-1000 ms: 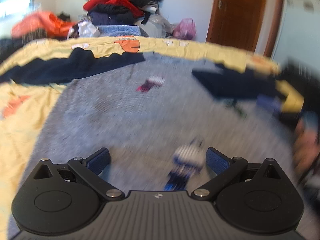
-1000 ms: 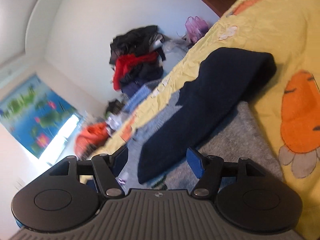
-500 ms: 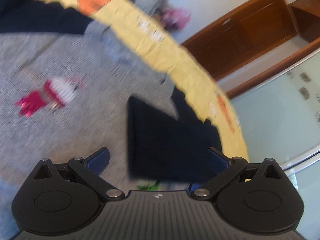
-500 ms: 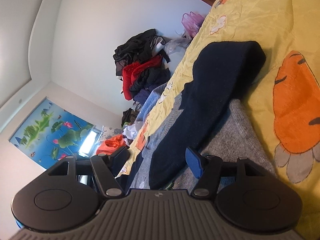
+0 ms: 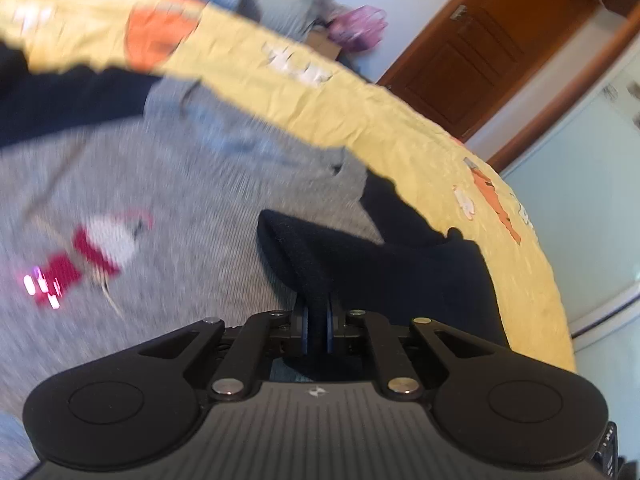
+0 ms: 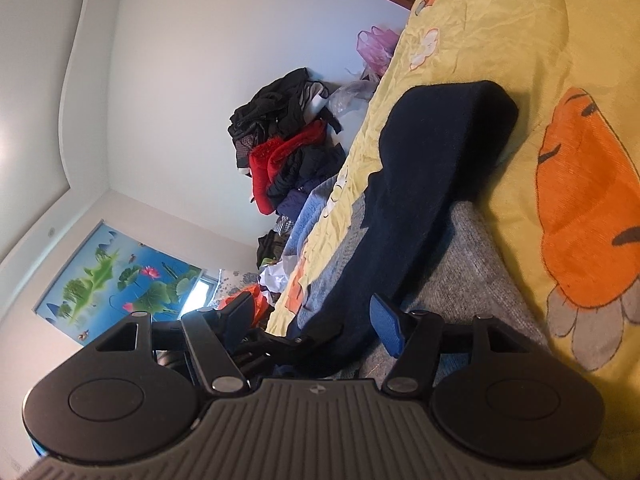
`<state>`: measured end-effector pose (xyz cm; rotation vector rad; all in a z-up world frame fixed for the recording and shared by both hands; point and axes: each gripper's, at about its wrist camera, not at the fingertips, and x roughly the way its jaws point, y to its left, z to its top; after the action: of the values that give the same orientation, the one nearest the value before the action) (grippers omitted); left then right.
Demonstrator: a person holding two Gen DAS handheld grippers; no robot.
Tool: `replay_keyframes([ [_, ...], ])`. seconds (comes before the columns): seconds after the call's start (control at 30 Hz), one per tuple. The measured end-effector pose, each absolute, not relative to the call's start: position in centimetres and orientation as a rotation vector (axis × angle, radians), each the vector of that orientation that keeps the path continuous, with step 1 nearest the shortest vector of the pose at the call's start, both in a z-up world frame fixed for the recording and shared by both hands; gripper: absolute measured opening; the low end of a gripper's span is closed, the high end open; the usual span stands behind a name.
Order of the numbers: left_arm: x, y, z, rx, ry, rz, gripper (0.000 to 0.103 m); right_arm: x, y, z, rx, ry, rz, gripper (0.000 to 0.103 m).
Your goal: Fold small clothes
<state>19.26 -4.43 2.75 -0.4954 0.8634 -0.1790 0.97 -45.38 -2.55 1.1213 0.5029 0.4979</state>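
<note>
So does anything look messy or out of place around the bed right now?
Yes. A heap of clothes is piled loosely against the wall past the bed, unfolded. On the bedspread, the sweater's navy sleeve lies bunched, and the left gripper pinches a raised fold of it.

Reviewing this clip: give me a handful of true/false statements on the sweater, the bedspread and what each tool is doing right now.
1. The left tool is shut on a fold of the dark navy sleeve. True.
2. The right tool is clamped shut on the sleeve. False: its jaws stand apart, with navy fabric passing between them but not pinched.
3. The grey sweater has a red and white motif on it. True.
4. The bedspread is plain white. False: it is yellow with orange and white cartoon prints.
5. A pile of clothes lies against the wall beyond the bed. True.
</note>
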Motion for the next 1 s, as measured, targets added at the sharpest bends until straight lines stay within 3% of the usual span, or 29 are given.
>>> replay_keyframes([
  [0.23,18.2,-1.0,5.9,-0.38,0.761,-0.12,0.007,1.2,-45.2,-2.4,1.107,0.506,0.501,0.066],
  [0.63,17.0,4.8,2.9,-0.259,0.815,0.065,0.011,1.6,-45.1,-2.2,1.089,0.509,0.508,0.067],
  [0.8,13.9,3.0,5.1,-0.173,0.618,0.201,0.016,1.7,-45.1,-2.3,1.088,0.509,0.508,0.067],
  [0.83,13.1,2.4,5.6,-0.162,0.564,0.169,0.02,1.7,-45.1,-2.3,1.086,0.509,0.508,0.067],
  [0.9,12.6,0.8,6.2,-0.117,0.524,0.086,0.039,1.7,-45.1,-2.3,1.081,0.51,0.509,0.067],
  [0.93,12.8,-0.1,6.2,-0.088,0.527,0.054,0.058,1.7,-45.1,-2.3,1.079,0.51,0.51,0.067],
  [0.97,13.0,-0.8,5.9,-0.065,0.531,0.022,0.068,1.7,-45.1,-2.3,1.079,0.51,0.511,0.067],
  [1.0,13.2,-1.3,5.4,-0.052,0.538,-0.003,0.068,1.7,-45.1,-2.3,1.079,0.51,0.512,0.067],
])
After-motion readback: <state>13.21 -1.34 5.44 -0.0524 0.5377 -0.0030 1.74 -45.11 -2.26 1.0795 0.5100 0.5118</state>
